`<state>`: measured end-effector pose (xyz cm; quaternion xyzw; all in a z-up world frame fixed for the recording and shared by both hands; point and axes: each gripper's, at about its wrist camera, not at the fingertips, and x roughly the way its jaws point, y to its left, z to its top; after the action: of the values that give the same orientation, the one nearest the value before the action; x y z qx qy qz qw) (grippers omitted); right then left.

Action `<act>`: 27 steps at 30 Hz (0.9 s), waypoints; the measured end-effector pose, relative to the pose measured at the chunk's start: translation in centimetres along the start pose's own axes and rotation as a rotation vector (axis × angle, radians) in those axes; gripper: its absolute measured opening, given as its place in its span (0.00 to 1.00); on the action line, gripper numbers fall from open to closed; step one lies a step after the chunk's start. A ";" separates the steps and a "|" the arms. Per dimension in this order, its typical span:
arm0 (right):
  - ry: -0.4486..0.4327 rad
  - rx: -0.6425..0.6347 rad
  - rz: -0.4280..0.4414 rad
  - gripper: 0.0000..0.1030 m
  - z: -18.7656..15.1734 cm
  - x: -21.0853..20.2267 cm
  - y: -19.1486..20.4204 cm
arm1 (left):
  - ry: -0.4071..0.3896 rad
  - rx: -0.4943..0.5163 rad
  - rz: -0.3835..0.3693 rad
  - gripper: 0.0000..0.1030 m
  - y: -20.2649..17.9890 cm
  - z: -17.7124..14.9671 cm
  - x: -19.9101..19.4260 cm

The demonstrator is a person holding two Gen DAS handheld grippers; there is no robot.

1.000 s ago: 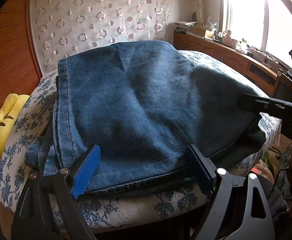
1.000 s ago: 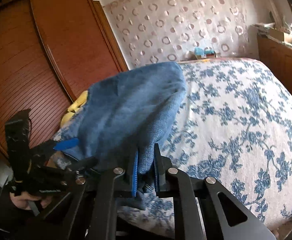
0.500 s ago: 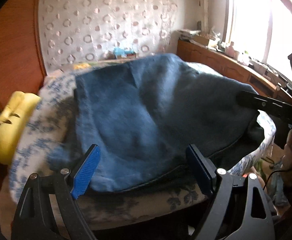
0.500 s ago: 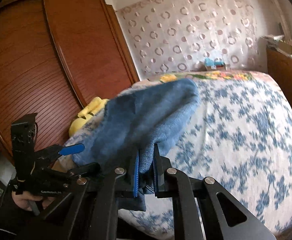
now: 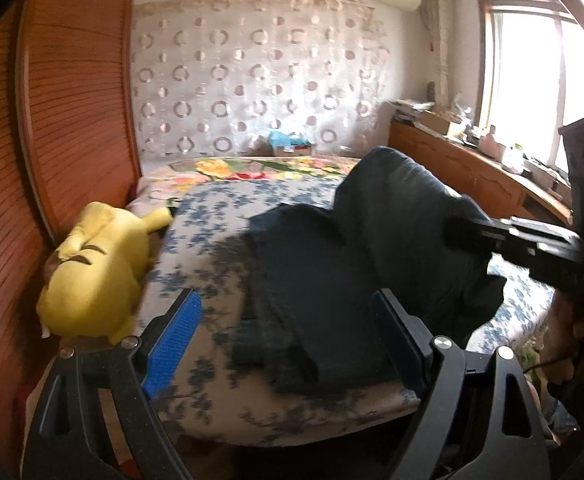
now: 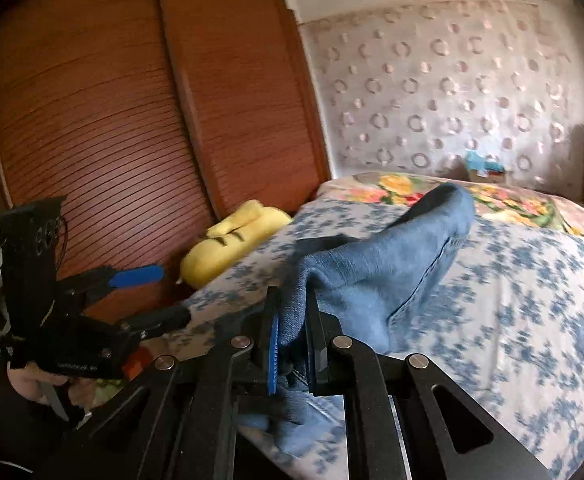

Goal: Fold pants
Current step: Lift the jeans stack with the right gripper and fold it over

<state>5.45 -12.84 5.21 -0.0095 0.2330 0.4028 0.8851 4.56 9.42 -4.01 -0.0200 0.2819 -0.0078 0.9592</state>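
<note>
The blue denim pants lie bunched on the bed, one end raised. My right gripper is shut on a fold of the denim near the bed's front edge. In the left wrist view the pants look dark and hang from the right gripper at the right. My left gripper is open and empty, its blue pads spread wide just in front of the pants' near edge. It also shows in the right wrist view, open, left of the bed.
The bed has a blue floral cover. A yellow plush toy lies at the bed's left edge against the wooden wardrobe. A wooden sideboard with clutter runs under the window at right.
The pants were spread wide over the bed's near end; now they are pulled right and bunched, baring the floral cover and the plush toy. Both cameras have risen and drawn back.
</note>
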 end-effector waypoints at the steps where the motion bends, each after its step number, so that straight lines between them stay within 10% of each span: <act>1: 0.006 -0.010 0.011 0.09 0.0 0.6 0.3 | -0.002 -0.007 0.010 0.85 0.6 -0.1 -0.2; 18: 0.235 -0.035 0.167 0.09 -1.9 12.2 0.8 | -0.031 -0.085 0.102 0.85 5.9 -0.8 -1.6; 27: 0.176 0.002 0.142 0.27 0.9 10.7 -0.1 | -0.026 -0.080 0.088 0.85 5.5 -0.8 -1.4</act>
<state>12.00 -5.13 1.49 -0.0277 0.3103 0.4621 0.8303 3.00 14.92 -4.18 -0.0459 0.2704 0.0460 0.9606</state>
